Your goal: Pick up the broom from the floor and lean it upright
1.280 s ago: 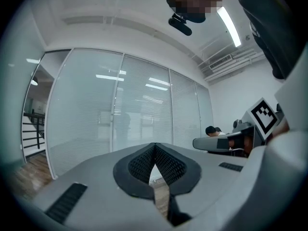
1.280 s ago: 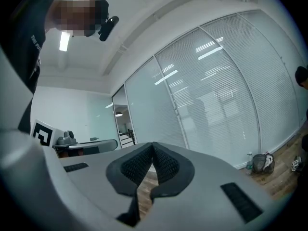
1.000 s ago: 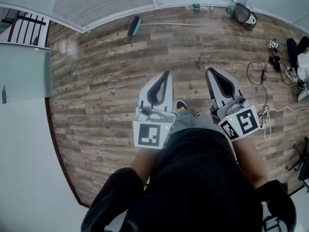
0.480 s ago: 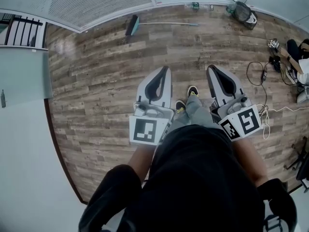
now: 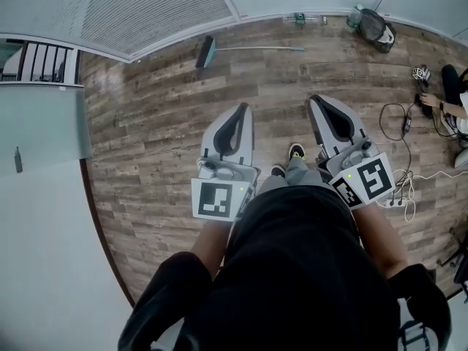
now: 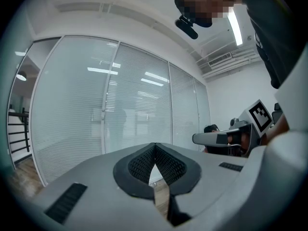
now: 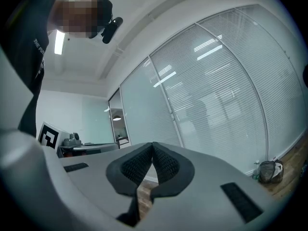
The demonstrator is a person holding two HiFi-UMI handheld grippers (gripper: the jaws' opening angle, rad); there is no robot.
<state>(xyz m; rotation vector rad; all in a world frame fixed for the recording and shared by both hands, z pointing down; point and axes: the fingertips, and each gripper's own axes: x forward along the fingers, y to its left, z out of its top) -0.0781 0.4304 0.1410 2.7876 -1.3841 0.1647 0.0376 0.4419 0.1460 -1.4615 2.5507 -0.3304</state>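
The broom (image 5: 219, 49) lies flat on the wooden floor near the far glass wall, its teal head at the left and its thin pale handle running right. My left gripper (image 5: 245, 108) is held out in front of me, shut and empty, well short of the broom. My right gripper (image 5: 314, 99) is beside it, also shut with nothing between its jaws. In the left gripper view the left gripper (image 6: 154, 146) points roughly level at the blinds; the broom does not show there. The right gripper (image 7: 153, 145) likewise faces the glass wall.
A dark bag (image 5: 376, 26) and a bottle (image 5: 299, 18) sit by the far wall. Cables (image 5: 401, 123) and a seated person (image 5: 455, 97) are at the right. A black railing (image 5: 42, 63) stands at the far left. The bag (image 7: 271, 170) shows low right in the right gripper view.
I have stepped forward across the floor; both grippers travelled with me and stayed shut. The broom now sits slightly lower in the head view, nearer to me.
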